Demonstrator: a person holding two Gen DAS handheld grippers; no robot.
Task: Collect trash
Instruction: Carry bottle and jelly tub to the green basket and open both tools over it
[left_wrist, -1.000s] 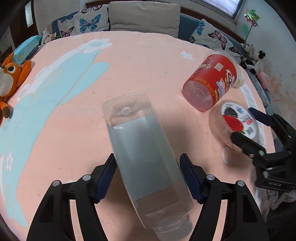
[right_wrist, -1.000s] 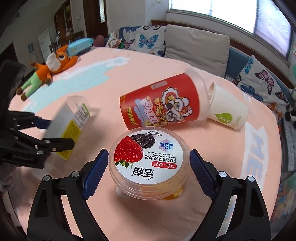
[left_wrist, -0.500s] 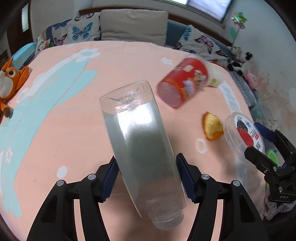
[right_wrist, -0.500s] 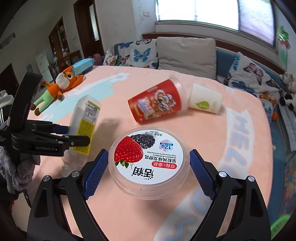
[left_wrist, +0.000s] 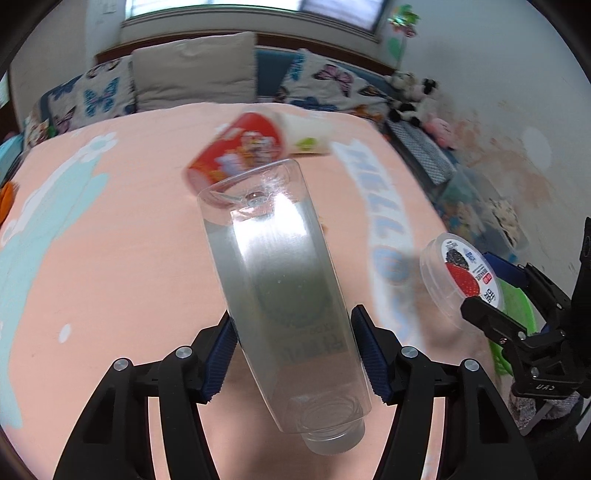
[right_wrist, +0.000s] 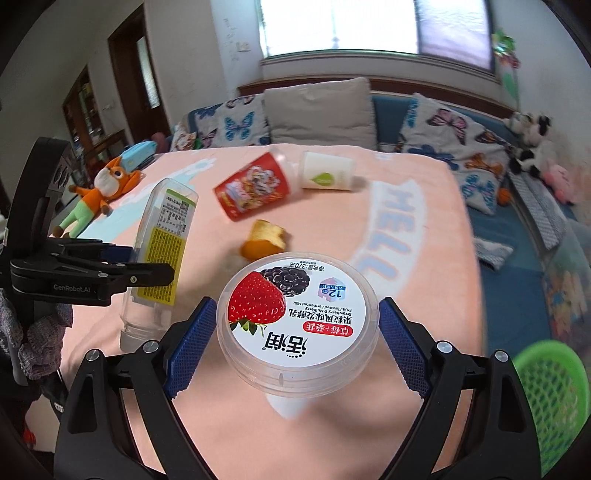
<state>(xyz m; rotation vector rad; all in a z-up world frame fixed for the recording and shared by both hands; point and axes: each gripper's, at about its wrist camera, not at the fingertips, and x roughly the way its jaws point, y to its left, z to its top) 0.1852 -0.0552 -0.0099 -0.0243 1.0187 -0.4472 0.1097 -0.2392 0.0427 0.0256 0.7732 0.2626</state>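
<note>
The left gripper (left_wrist: 295, 354) is clamping a clear bottle (left_wrist: 280, 291) across its body, blue pads pressing both flanks. The bottle's long axis is running along the fingers: base pointing far, open neck hanging near the camera, the whole thing held off the pink bedspread (left_wrist: 110, 258). The right gripper (right_wrist: 295, 347) is squeezing a yogurt tub (right_wrist: 297, 321) by its rim, lid up and tilted a little toward the lens, also lifted clear.

The relation that matters is where the green basket (right_wrist: 550, 391) is lying. In the right wrist view it is sitting at the near right, beyond the bed's edge and lower than the tub, so the tub is just left of it and the right gripper is clearly the nearer one. In the left wrist view the basket (left_wrist: 517, 314) is showing only as a green sliver behind the right gripper (left_wrist: 513, 299), which is standing between the bottle and the basket. I judge the tub should be going in first, with the bottle following from the left once that arm is out of the way; coming in together would risk a knock.

Left on the bedspread, farther off, are a red cup (right_wrist: 255, 190) on its side, a white cup (right_wrist: 327, 177) touching its mouth end, and an orange scrap (right_wrist: 264, 238) nearer.
</note>
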